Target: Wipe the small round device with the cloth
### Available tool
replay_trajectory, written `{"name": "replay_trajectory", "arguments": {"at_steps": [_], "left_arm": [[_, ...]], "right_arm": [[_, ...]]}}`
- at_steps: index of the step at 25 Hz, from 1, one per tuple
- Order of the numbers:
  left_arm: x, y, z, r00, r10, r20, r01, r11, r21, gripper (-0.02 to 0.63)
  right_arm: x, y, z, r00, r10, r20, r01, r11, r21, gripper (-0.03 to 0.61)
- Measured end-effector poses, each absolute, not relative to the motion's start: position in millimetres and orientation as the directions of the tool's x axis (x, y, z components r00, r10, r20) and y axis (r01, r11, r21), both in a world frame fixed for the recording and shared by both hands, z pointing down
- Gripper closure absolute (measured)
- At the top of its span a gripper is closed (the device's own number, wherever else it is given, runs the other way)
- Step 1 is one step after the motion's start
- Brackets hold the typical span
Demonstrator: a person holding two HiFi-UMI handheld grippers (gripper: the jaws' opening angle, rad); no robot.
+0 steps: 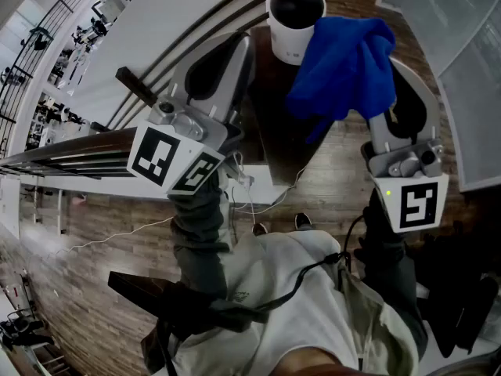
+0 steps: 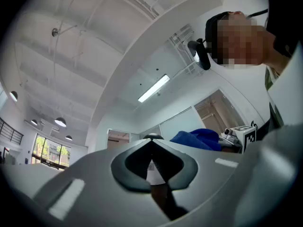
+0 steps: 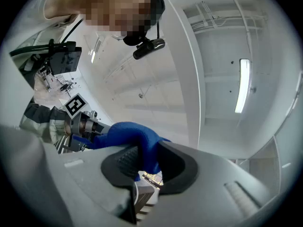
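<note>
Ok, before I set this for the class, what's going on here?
A person works two handheld grippers over a small dark table. The right gripper has its tongs shut on a blue cloth, which is bunched beside the white round device. The left gripper, tongs together and empty, points at the device's other side.

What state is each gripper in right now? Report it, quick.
Left gripper: shut, nothing in it.
Right gripper: shut on the blue cloth.

Head cam steep down, close over left gripper (image 1: 244, 45) & right gripper (image 1: 399, 100), both gripper views aimed up at ceiling (image 2: 94, 56), near own jaws, all 3 share cloth (image 1: 344, 61)
</note>
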State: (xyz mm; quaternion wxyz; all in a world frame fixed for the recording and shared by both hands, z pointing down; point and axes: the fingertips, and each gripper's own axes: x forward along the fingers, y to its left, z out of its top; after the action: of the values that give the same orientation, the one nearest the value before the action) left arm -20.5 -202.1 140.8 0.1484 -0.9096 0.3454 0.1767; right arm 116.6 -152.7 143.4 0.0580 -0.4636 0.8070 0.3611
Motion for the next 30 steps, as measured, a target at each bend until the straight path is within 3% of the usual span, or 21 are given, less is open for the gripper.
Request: {"name": "replay_trajectory", "arguments": {"at_steps": [7, 17, 22, 30], "left_arm": [[-11, -198, 141, 0.714, -0.562, -0.417, -0.665, -0.73, -0.156, 0.612], [-4, -194, 139, 0.722, -0.562, -0.404, -0.661, -0.733, -0.161, 0.612], [-3, -193, 140, 0.718, -0.566, -0.405, -0.665, -0.729, -0.162, 0.612], [-9, -195, 137, 0.703, -0.582, -0.409, -0.682, -0.714, -0.158, 0.612]], "right_arm": [[126, -152, 133, -0.554, -0.697, -0.455, -0.786, 0.258, 0.562, 0.497], [108, -201, 57, -0.564, -0.67, -0.482, -0.717, 0.108, 0.689, 0.497], [71, -217, 76, -0.596, -0.704, -0.387, -0.597, 0.065, 0.8, 0.497], [85, -209, 126, -0.606, -0.751, -0.263, -0.561, 0.168, 0.811, 0.499]]}}
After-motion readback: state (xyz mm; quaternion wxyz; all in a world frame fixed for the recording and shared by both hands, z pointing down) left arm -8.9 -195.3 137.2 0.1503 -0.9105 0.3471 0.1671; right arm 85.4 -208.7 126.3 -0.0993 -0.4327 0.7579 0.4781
